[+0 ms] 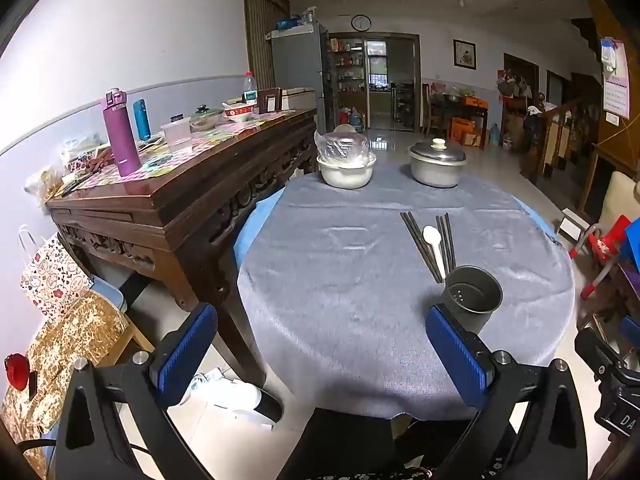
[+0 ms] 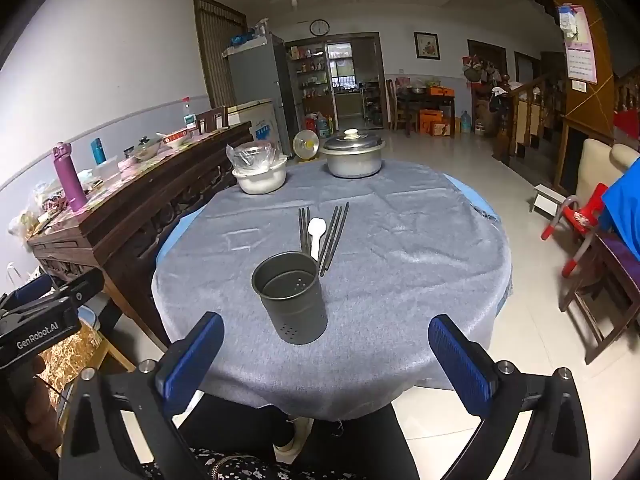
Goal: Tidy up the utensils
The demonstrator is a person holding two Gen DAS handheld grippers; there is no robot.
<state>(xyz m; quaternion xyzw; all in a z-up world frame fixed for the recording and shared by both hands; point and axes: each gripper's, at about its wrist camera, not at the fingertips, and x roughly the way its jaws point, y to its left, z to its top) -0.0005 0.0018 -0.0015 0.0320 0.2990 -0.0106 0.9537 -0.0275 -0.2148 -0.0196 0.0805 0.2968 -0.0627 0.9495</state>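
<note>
Left tongs (image 1: 320, 356) and right tongs (image 2: 326, 360): both spread wide at the lower edge of their frames, nothing between the pads, poised short of the bench (image 2: 400, 280). Utensil holder (image 2: 290, 296): upright at centre of the right view, apparently empty. Chopsticks (image 2: 334, 236), two groups, and white spoon (image 2: 316, 236): flat on the cloth just above the holder, none stowed; the task looks unstarted, with every piece left to load.

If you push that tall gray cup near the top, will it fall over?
Probably, yes. The gray utensil holder stands upright and is taller than it is wide, so a high push would likely tip it. It looks empty, so probably light. On the soft gray tablecloth it may catch rather than slide.
</note>
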